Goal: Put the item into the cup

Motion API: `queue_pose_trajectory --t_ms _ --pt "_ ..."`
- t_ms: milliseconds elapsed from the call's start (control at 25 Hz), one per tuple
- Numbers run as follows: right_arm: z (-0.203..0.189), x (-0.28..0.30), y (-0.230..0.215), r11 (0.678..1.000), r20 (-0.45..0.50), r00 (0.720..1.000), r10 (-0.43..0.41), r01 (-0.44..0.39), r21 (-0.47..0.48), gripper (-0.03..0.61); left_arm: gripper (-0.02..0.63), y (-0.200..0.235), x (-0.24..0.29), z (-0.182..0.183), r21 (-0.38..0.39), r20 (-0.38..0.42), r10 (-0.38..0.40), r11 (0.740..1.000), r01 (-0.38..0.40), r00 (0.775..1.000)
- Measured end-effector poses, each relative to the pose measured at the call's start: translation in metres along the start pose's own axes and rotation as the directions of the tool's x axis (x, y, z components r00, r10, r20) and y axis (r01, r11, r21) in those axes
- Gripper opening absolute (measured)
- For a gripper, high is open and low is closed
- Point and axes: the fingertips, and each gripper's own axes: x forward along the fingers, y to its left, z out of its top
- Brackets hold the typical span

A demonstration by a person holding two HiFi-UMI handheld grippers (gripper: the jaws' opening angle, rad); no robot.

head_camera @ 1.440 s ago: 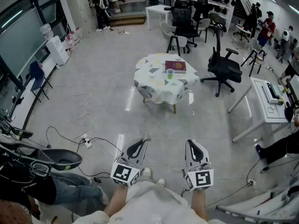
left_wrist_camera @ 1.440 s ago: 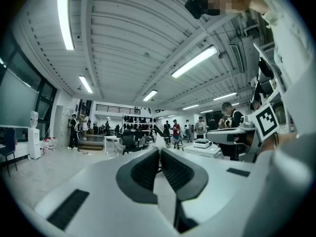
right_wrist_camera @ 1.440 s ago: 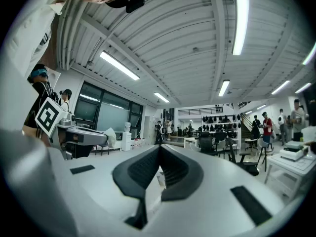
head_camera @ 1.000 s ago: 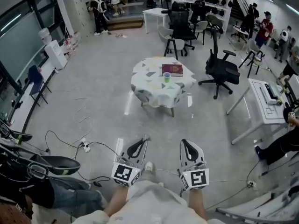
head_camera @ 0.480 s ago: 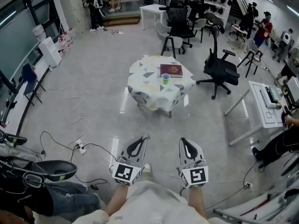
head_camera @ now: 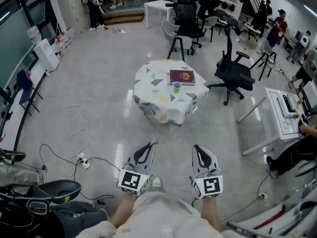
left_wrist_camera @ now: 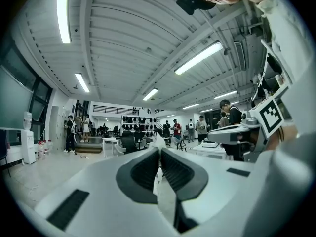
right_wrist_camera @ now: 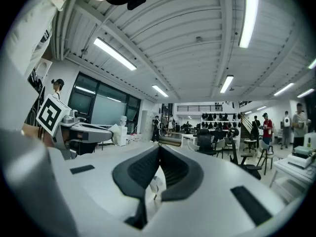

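Left tool (head_camera: 151,147) and right tool (head_camera: 199,149), low in the head view, are held shut and empty; jaws are seen met, nothing between them, in both gripper views. Ahead, at centre frame, the cloth-covered tabletop (head_camera: 148,86) carries the green cup (head_camera: 177,87) just beside a red book (head_camera: 182,77). Floor cables (head_camera: 75,124) have slid toward the lower left and the tabletop is seen larger than a second ago. An approach is judged under way, with no pick begun. The item cannot be singled out at this range.
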Motion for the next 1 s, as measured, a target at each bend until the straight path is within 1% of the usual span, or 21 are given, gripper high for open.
queue_pose_trajectory --t_ms 280,640,1000 --pt "-0.008 0.036 0.001 1.0 -0.039 0.999 -0.017 0.017 0.001 0.006 0.025 0.031 0.024 -0.008 -0.018 -0.011 -0.035 0.999 0.035 0.999" --pt "-0.008 0.077 0.001 0.998 -0.064 0.997 -0.051 0.049 -0.027 0.006 0.025 0.069 0.047 -0.017 -0.028 -0.017 -0.066 0.997 0.066 0.998" --pt "-0.006 0.092 -0.007 0.995 -0.069 0.993 -0.091 0.089 -0.036 0.006 0.025 0.082 0.07 -0.01 -0.036 0.004 -0.094 0.995 0.094 0.996"
